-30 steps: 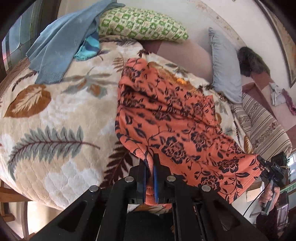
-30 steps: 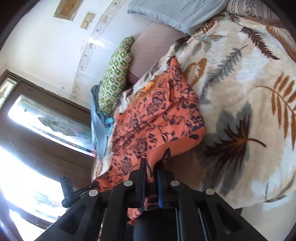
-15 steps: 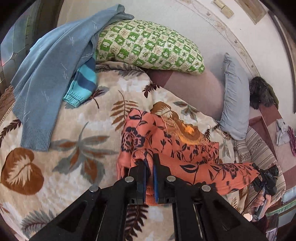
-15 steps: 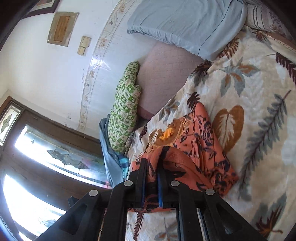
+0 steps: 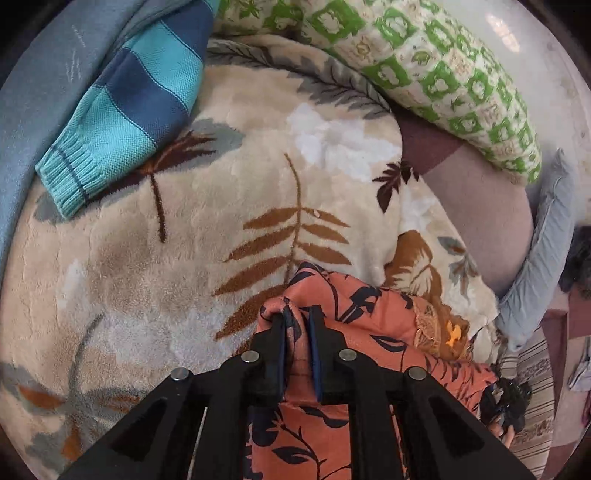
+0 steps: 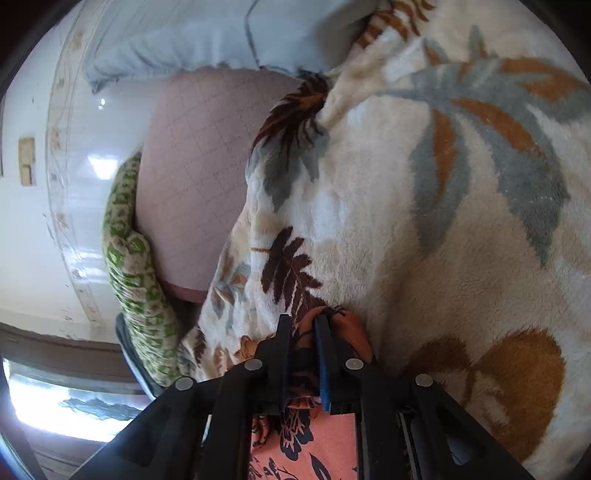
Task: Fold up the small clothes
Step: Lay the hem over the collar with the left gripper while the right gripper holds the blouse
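Left wrist view, left to right. A grey-blue garment (image 5: 33, 110) lies at the far left edge. Over it lies a striped knit sleeve (image 5: 125, 110) in teal and navy, its ribbed cuff resting on the leaf-print blanket (image 5: 229, 206). A green-and-white pillow (image 5: 424, 74) lies at the far right, a grey pillow (image 5: 535, 258) beyond it at the right edge.

The left gripper (image 5: 297, 317) stands at near centre. Its jaws have just been opening slightly; a bunched edge of the orange floral garment (image 5: 376, 321) sits between them, and the pads press on the fabric. The garment lies folded over on the blanket and runs from this gripper to the near right.

Right wrist view, left to right. The green-and-white pillow (image 6: 129, 258) lies at the left, beside a pink mattress surface (image 6: 199, 166). The grey pillow (image 6: 192, 33) occupies the far side. The right gripper (image 6: 301, 325) stands at near centre. Its jaws have likewise just been opening slightly, with a fold of the orange floral garment (image 6: 332, 435) clamped between them. The blanket (image 6: 424, 221) fills the right.
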A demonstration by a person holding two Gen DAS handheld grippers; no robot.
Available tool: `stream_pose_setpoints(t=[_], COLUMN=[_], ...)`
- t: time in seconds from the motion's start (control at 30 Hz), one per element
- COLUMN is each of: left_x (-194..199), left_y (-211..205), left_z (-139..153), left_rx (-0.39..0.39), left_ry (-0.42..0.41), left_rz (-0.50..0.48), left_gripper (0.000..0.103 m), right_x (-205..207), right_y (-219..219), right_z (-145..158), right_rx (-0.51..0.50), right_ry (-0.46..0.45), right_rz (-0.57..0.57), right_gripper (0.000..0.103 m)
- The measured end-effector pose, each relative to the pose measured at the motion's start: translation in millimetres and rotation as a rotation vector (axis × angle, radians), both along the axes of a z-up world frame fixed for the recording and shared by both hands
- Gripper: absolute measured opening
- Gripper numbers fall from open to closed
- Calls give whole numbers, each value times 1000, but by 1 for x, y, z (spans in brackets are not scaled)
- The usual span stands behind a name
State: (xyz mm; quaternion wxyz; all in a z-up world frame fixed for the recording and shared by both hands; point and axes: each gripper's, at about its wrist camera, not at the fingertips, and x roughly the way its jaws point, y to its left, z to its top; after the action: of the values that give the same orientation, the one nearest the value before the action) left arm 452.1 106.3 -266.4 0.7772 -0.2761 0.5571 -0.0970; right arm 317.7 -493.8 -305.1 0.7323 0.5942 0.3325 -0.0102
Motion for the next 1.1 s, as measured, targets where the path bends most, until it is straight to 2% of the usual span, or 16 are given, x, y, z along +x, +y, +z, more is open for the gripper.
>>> stream_pose_setpoints(t=[0.03,0.07,0.17,0.23,0.3,0.37,0.47,0.53,0.63,0.7,0.77,0.83,0.9,0.93,1.0,1.1], left_x=[-6,-12,-30,-43,-59,-74,-77,-87,-109,-124,-131,-131,-126,-126,-129,-128], left_y=[5,9,11,1,-3,-4,-14,-16,-26,-35,-43,-49,-52,-52,-51,-50], left_z=[7,15,42,61,78,93,100,96,74,54,31,11,-4,-9,-15,-14], left_rx=[-20,-41,-67,-54,6,63,203,222,175,234,297,336,410,417,420,412], left_ry=[-38,-78,-179,-273,-387,-512,-490,-453,-403,-366,-316,-274,-238,-245,-294,-301], left_rz=[13,27,67,47,107,199,188,181,108,116,146,191,229,234,215,213], left_gripper=[11,12,16,33,81,95,95,96,95,95,95,95,95,95,96,97], right_x=[-12,-24,-57,-63,-55,-46,-33,-24,-3,19,44,79,113,122,122,99], right_y=[-8,-15,-25,-7,31,83,160,202,252,281,296,291,273,263,251,261], right_z=[5,11,42,75,95,101,91,78,50,33,33,32,31,33,47,73], right_rx=[-23,-45,-133,-285,-421,-506,-602,-624,-614,-664,-755,-777,-723,-680,-638,-712], right_ry=[-25,-55,-111,-132,-103,-86,-49,-48,-14,27,17,57,95,99,47,-87], right_rz=[-40,-70,-121,-15,171,357,573,669,778,818,798,724,620,575,509,554], right_gripper=[18,25,61,62,62,61,61,60,51,43,43,42,41,41,41,41])
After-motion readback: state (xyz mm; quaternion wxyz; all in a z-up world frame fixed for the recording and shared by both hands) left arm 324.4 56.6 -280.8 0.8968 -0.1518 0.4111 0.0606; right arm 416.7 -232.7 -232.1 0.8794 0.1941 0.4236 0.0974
